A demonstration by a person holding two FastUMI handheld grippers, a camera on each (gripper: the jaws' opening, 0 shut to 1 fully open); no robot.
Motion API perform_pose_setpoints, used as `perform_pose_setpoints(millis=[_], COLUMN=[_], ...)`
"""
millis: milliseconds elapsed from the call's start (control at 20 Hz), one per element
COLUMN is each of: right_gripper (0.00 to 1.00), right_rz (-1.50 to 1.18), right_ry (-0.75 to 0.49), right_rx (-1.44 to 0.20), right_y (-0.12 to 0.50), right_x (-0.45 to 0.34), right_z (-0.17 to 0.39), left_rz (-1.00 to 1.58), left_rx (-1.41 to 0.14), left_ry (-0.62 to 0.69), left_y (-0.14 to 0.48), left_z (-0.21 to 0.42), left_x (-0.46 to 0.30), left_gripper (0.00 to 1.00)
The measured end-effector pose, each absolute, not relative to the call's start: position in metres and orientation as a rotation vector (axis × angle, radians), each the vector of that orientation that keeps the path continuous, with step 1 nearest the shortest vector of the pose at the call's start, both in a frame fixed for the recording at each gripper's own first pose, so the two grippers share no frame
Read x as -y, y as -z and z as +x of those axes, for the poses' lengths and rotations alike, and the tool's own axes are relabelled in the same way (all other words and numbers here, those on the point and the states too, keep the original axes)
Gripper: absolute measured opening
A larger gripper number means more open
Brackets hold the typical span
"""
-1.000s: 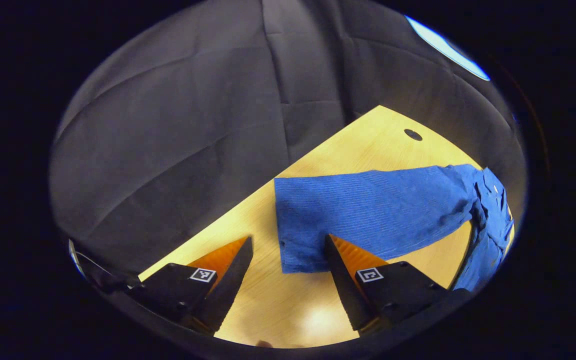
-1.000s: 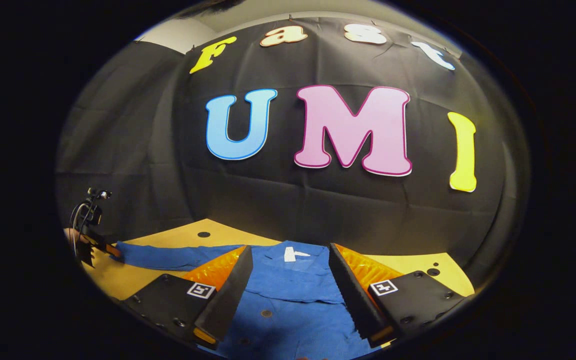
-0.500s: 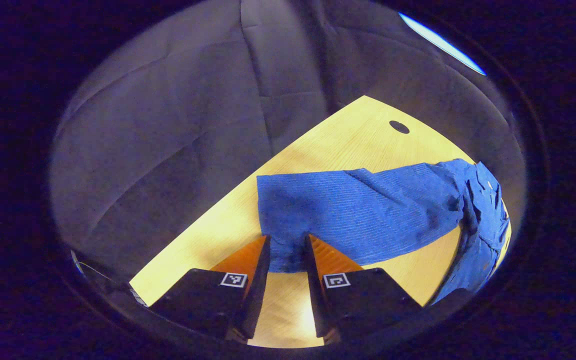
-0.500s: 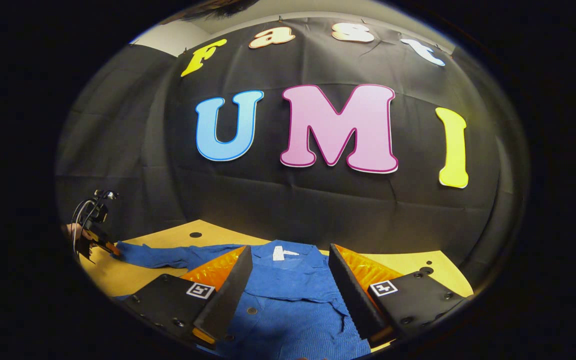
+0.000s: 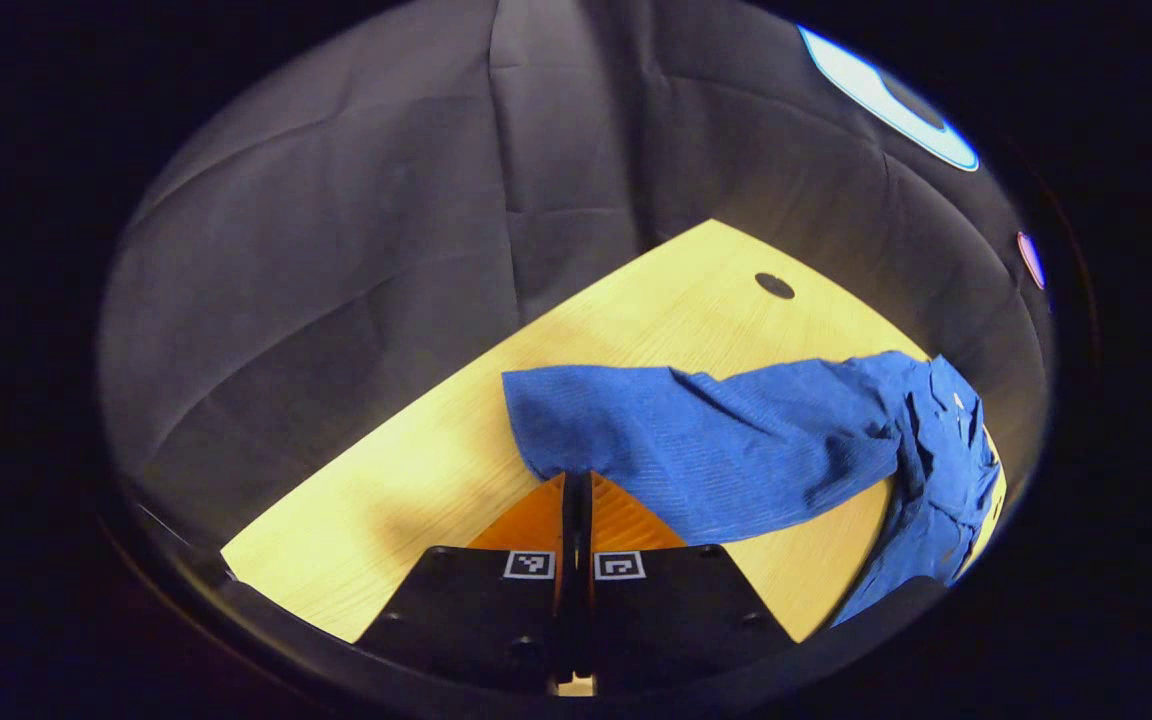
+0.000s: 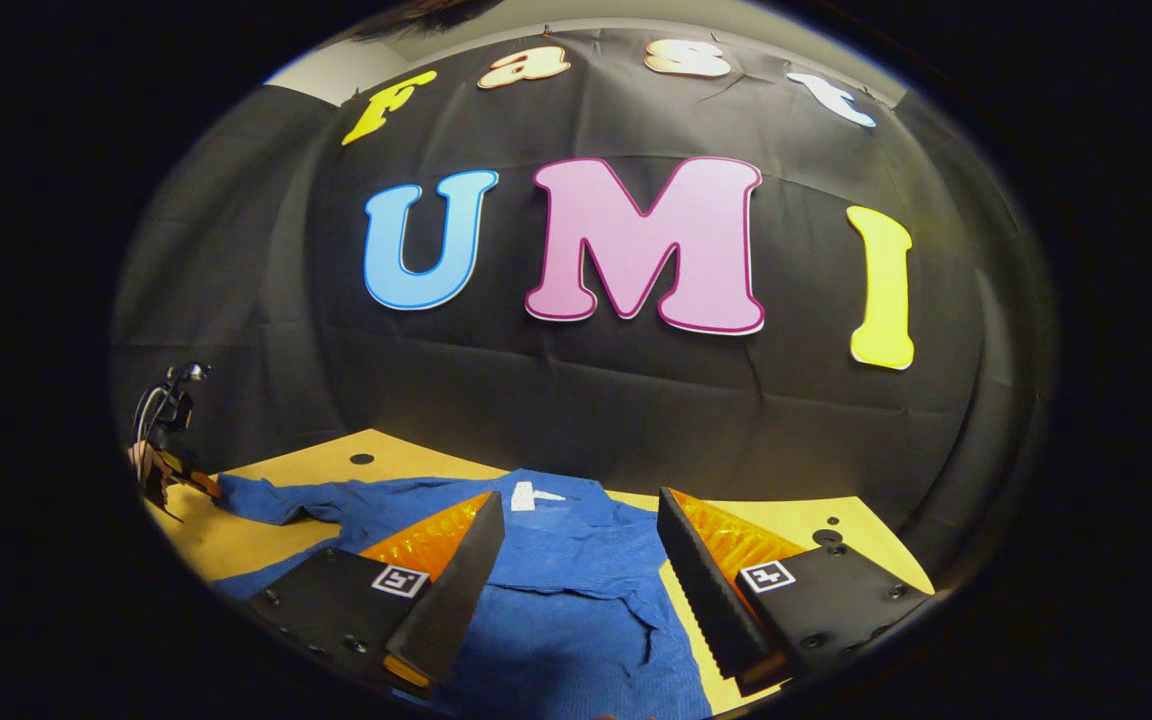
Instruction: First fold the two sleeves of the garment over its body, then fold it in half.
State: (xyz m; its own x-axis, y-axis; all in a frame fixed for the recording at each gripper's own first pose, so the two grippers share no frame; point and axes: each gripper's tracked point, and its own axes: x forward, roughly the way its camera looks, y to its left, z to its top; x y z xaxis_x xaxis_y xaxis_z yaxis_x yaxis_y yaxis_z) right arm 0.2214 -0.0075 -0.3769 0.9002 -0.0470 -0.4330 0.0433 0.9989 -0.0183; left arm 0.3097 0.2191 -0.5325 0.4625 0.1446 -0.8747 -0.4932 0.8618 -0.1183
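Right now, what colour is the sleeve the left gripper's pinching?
Blue with fine ribbing, the sleeve shows best in the left gripper view.

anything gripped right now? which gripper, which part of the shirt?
Left gripper is shut on the cuff end of the blue shirt's sleeve. Right gripper is open above the shirt body, holding nothing.

The garment (image 5: pixel 736 450) is a strong blue all over, with a fine ribbed stripe running through the cloth, and a small white tag (image 6: pixel 532 494) sits at its neck. The tabletop (image 5: pixel 416 480) is pale yellow wood with a faint grain and a dark round hole (image 5: pixel 774 286) near its far edge. The wall cloth (image 5: pixel 336 250) behind is plain black, creased.
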Motion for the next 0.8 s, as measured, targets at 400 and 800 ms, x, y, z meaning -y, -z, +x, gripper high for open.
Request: perform_pose_setpoints(millis=[400,800], right_gripper=[0.97,0.97], right_rz=[-0.039,-0.052], right_ry=[0.131,0.220], right_rx=[-0.472,-0.516], right_y=[0.378,0.385], right_x=[0.056,0.118], right_z=[0.201,0.166], left_rz=[-0.431,-0.468], left_rx=[-0.754,-0.676], left_ry=[-0.209,0.252], left_y=[0.387,0.325], left_z=[0.384,0.449], left_x=[-0.143,0.154], left_gripper=[0.00,0.00])
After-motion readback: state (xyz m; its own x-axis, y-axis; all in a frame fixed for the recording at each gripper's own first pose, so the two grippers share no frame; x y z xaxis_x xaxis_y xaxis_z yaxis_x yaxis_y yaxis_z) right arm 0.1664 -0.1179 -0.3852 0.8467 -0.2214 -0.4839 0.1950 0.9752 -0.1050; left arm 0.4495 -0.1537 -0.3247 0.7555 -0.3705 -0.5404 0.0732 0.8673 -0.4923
